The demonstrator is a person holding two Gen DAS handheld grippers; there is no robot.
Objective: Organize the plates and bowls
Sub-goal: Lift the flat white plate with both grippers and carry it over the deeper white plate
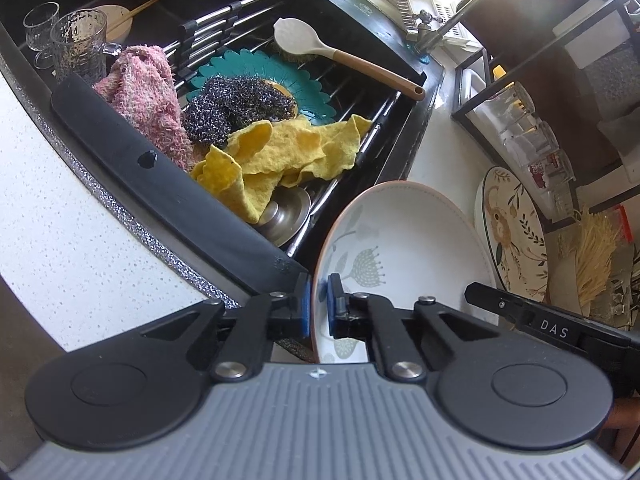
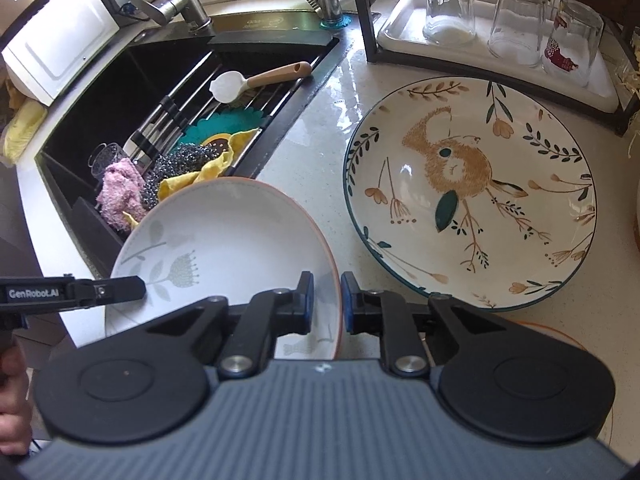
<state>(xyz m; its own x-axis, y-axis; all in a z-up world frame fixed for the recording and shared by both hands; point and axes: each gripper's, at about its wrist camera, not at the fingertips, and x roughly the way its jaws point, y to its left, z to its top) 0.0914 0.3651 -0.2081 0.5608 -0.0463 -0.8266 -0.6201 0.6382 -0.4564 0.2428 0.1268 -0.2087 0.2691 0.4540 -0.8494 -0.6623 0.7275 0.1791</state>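
**Both grippers clamp one white plate beside the sink**

The black sink (image 2: 120,92) fills the 10 o'clock part of the right wrist view, crossed by a metal rack (image 1: 248,12) and crowded with things. A yellow cloth (image 1: 280,156) lies at its near corner, touching a dark scouring pad (image 1: 236,106) and a pink cloth (image 1: 146,96); behind them sit a teal flower-shaped mat (image 1: 312,88) and a white spoon (image 1: 344,56) with a wooden handle. Two glasses (image 1: 72,44) stand at 10 o'clock in the left wrist view.

On the pale counter (image 2: 312,152), at 2 o'clock from the right gripper, lies a large bowl (image 2: 472,192) painted with a brown bird and leaves. Beyond it, at 1 o'clock, three upturned glasses (image 2: 512,20) rest on a white tray (image 2: 404,20) under a dark frame.

The white plate (image 2: 224,236), with an orange edge and grey flower print, is tilted between sink and bowl, close beside the bowl's rim. The right gripper (image 2: 326,304) is pinched on its right edge, a blue pad on each face. The left gripper (image 1: 318,306) is pinched on the opposite edge the same way; its finger shows at 9 o'clock in the right wrist view.
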